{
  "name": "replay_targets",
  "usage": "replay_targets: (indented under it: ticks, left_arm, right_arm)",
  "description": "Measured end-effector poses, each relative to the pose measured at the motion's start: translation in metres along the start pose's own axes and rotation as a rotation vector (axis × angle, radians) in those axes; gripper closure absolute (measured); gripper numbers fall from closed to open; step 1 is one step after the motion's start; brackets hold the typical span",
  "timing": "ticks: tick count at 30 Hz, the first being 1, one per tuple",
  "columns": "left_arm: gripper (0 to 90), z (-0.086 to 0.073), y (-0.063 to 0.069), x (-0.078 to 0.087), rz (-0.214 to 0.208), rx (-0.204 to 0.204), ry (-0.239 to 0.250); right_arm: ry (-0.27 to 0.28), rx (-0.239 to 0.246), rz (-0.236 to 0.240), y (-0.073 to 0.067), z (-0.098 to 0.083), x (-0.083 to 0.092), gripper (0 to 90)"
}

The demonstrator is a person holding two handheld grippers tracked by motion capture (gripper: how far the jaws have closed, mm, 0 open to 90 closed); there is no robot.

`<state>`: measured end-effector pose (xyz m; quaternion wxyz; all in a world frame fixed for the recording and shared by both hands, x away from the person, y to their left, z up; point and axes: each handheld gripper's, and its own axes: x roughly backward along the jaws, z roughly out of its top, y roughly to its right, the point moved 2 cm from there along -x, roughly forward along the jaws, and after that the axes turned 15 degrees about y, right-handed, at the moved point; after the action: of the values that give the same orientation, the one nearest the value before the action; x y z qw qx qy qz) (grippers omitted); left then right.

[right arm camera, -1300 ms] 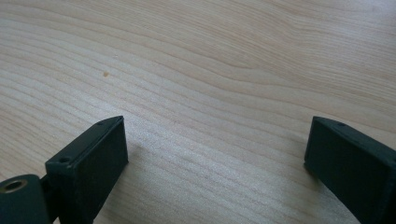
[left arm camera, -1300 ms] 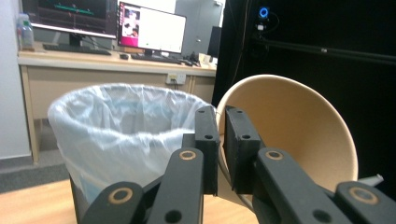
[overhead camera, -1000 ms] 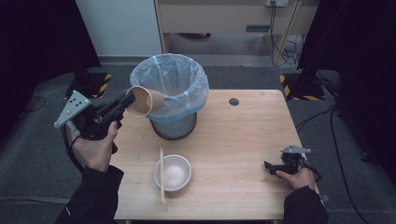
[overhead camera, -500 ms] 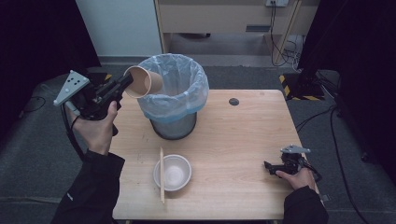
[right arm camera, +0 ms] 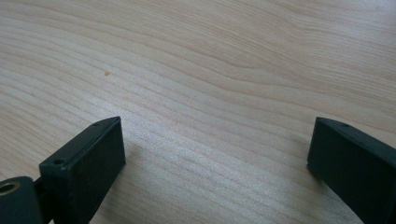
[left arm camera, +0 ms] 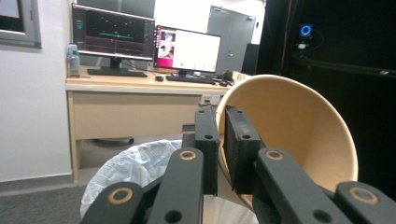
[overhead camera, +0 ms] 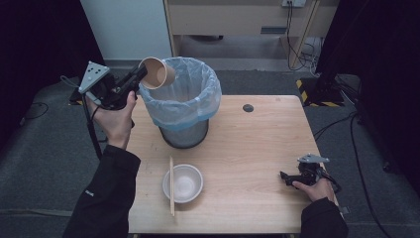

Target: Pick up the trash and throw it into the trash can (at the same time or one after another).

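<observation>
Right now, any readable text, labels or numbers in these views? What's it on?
None readable.
Monitors: lit screens with graphics, too blurred to read.
Bottle label: too small.
Sleeve mark: small pale print, illegible.
Paper cup, bin liner, bowl: no print seen.

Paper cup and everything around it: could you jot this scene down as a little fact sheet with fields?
Held item: paper cup, tipped on its side, pinched by its rim
Holder: left gripper, shut on the cup wall
Cup position: over the rim of the bin, which has a blue liner
Other gripper: right gripper, jaws open, resting on the table
Also on table: white bowl, chopsticks lying at its left edge
</observation>
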<state>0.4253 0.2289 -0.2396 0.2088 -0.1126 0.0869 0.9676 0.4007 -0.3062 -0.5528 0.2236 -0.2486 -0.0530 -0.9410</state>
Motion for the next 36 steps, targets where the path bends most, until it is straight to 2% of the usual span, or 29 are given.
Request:
replay_targets:
  ticks: [7, 10, 15, 16, 19, 23, 25, 26, 30, 33, 34, 36]
  left_arm:
    - [83.9, -0.009, -0.005, -0.018, 0.027, -0.005, -0.01]
    - [83.9, -0.016, -0.009, -0.027, 0.05, -0.006, -0.032]
    - [83.7, -0.024, -0.013, -0.039, 0.084, 0.014, -0.055]
    - [83.7, -0.027, -0.013, -0.044, 0.099, 0.002, -0.075]
    - [83.7, -0.032, -0.014, -0.05, 0.11, -0.007, -0.103]
    - [82.8, -0.04, -0.015, -0.054, 0.116, -0.004, -0.132]
    - [75.8, -0.044, -0.016, -0.056, 0.106, 0.002, -0.129]
    - [66.9, -0.048, -0.018, -0.057, 0.098, -0.012, -0.118]
    - [56.7, -0.051, -0.02, -0.055, 0.08, 0.013, -0.127]
    - [51.1, -0.047, -0.021, -0.046, 0.07, 0.03, -0.108]
    - [46.1, -0.042, -0.02, -0.038, 0.047, 0.014, -0.089]
    - [40.4, -0.037, -0.019, -0.028, 0.033, -0.016, -0.081]
  right_arm:
    - [0.0, 0.0, 0.0, 0.0, 0.0, 0.0, 4.3]
    - [0.001, -0.003, 0.0, 0.0, 0.0, 0.0, 4.3]
    - [-0.001, 0.001, 0.002, 0.0, 0.0, 0.0, 3.9]
    - [0.001, 0.0, 0.001, 0.0, 0.0, 0.0, 3.8]
    - [0.001, 0.0, 0.001, 0.0, 0.0, 0.0, 3.8]
    - [0.001, 0.001, 0.001, 0.0, 0.0, 0.0, 3.7]
    - [0.001, 0.001, 0.001, 0.0, 0.0, 0.0, 3.7]
    - [0.0, 0.0, 0.002, 0.0, 0.0, 0.0, 3.6]
    - [0.0, 0.002, 0.003, 0.0, 0.0, -0.001, 3.4]
    - [0.0, 0.005, 0.003, 0.0, 0.0, -0.001, 3.3]
    - [-0.002, 0.004, 0.004, 0.0, 0.0, 0.0, 3.3]
    - [-0.001, 0.006, 0.003, 0.0, 0.0, -0.001, 3.3]
